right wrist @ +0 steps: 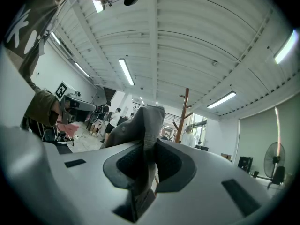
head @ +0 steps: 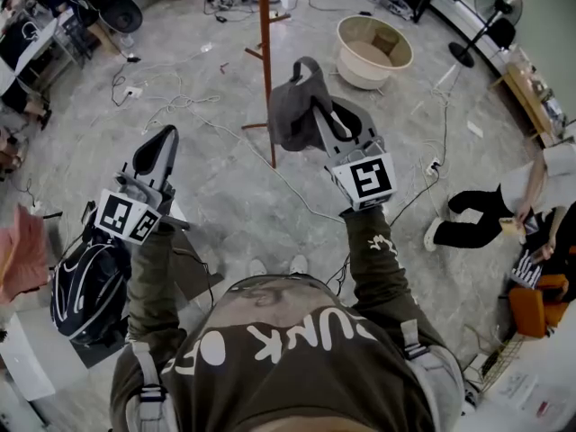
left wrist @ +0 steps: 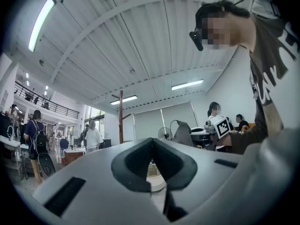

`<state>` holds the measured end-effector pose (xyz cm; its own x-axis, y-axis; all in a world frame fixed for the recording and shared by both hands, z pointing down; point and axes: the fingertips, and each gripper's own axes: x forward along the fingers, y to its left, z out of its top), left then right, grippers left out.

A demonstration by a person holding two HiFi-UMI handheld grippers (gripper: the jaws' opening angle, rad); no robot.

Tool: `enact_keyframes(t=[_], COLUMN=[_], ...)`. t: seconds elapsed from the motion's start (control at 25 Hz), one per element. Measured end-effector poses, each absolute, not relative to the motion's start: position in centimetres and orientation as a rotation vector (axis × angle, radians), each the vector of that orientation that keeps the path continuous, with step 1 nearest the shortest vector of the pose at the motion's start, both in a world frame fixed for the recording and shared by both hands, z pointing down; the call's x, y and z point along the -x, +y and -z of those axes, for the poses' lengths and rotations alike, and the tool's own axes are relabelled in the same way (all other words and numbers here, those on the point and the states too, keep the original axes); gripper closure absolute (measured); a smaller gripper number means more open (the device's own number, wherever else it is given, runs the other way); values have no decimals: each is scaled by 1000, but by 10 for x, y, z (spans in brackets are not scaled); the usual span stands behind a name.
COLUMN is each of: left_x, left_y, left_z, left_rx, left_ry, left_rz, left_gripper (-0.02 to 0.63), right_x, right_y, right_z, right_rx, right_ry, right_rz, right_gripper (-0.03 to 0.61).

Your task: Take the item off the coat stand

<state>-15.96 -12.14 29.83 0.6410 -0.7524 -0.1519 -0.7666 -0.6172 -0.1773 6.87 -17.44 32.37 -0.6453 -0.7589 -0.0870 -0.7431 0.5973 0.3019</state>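
While the grey fabric item (head: 288,111) is pinched between the pads of the right gripper (head: 322,115), it is held up in the air, just to the right of the pole of the reddish-brown coat stand (head: 265,61). Seen in the right gripper view, the jaws of the right gripper (right wrist: 149,149) are pressed onto a fold of the grey fabric item (right wrist: 140,125). The cloth rises above them and trails down below them, and the coat stand (right wrist: 184,114) is seen farther off to the right, apart from the cloth. A strap loop is seen at the top of the item in the head view.

The left gripper (head: 160,147) is held to the left of the stand, well apart from the item. In the left gripper view the pads of the left gripper (left wrist: 152,146) are brought together at their tips with nothing gripped between them, and the coat stand (left wrist: 121,116) is seen far off, slightly to the left.

A round cream tub (head: 373,52) is placed on the floor far right of the stand. A black backpack (head: 90,282) is laid at the near left, and a standing fan (head: 490,7) is set at the far right. A seated person (head: 486,214) is seen at the right edge.
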Motion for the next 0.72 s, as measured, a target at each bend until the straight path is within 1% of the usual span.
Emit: enact_keyframes(t=[0.72], left_x=[168], left_y=[-128], left_z=[-297], left_rx=[2623], left_ry=[1247], left_rz=[-96], left_gripper=[609], right_x=[-62], right_y=[-185], right_z=[-320], right_rx=[-1310], right_ry=[-2759], right_rz=[496], right_gripper=[522])
